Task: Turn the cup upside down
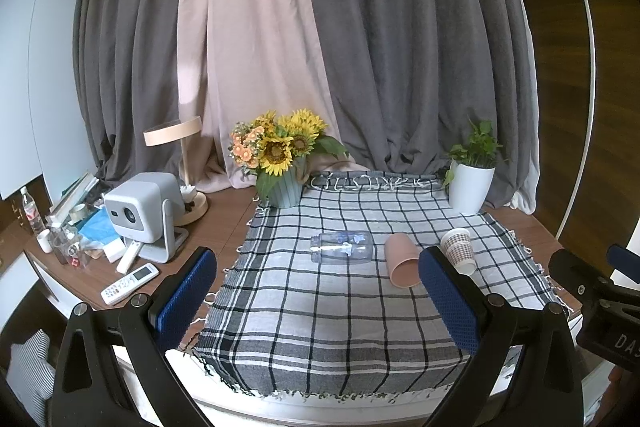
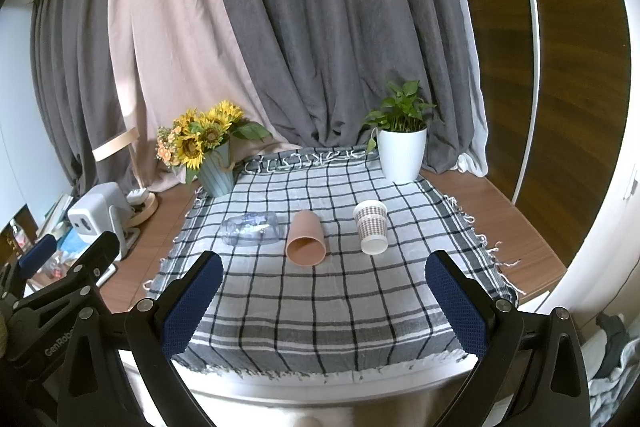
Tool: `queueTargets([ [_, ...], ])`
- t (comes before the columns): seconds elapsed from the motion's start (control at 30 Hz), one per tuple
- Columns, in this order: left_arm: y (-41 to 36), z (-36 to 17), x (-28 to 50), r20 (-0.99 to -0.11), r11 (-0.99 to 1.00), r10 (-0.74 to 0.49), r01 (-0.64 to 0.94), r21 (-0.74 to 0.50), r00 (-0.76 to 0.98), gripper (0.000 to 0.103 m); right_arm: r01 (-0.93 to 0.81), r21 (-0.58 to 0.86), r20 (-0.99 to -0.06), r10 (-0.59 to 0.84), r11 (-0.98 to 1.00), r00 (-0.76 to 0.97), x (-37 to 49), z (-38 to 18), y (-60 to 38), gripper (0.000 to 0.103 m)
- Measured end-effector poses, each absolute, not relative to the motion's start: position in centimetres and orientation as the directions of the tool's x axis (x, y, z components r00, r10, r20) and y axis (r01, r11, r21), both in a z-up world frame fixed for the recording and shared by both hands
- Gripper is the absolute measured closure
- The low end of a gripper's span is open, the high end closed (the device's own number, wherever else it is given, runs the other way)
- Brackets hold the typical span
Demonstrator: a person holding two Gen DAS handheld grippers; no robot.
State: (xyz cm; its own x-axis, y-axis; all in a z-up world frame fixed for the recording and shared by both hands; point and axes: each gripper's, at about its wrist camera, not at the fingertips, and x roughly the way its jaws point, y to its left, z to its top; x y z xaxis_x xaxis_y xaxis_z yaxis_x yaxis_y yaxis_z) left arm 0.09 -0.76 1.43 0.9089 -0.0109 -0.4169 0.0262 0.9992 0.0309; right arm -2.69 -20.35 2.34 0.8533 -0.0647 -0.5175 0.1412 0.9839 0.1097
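Three cups lie on their sides in a row on the checked cloth (image 2: 320,303). A clear plastic cup (image 2: 251,229) is on the left, a pink cup (image 2: 305,238) in the middle with its mouth toward me, and a paper cup with a brown check pattern (image 2: 371,231) on the right. They also show in the left wrist view: clear cup (image 1: 342,247), pink cup (image 1: 402,259), paper cup (image 1: 459,250). My left gripper (image 1: 318,291) and right gripper (image 2: 325,297) are open and empty, held over the table's near edge, short of the cups.
A sunflower vase (image 2: 216,169) stands at the cloth's back left and a white plant pot (image 2: 401,155) at the back right. A projector (image 1: 140,213), a lamp (image 1: 176,135), remotes (image 1: 129,282) and bottles crowd the table left of the cloth. Curtains hang behind.
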Motion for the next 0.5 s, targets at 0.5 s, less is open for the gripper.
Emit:
queueTargets([
  [0.5,-0.57,1.21,-0.09,-0.413,0.999,-0.01,0.026,0.032,0.911,0.0,0.14,0.111,-0.517,-0.063,0.984,0.853,-2.65,2.28,-20.29,0.001],
])
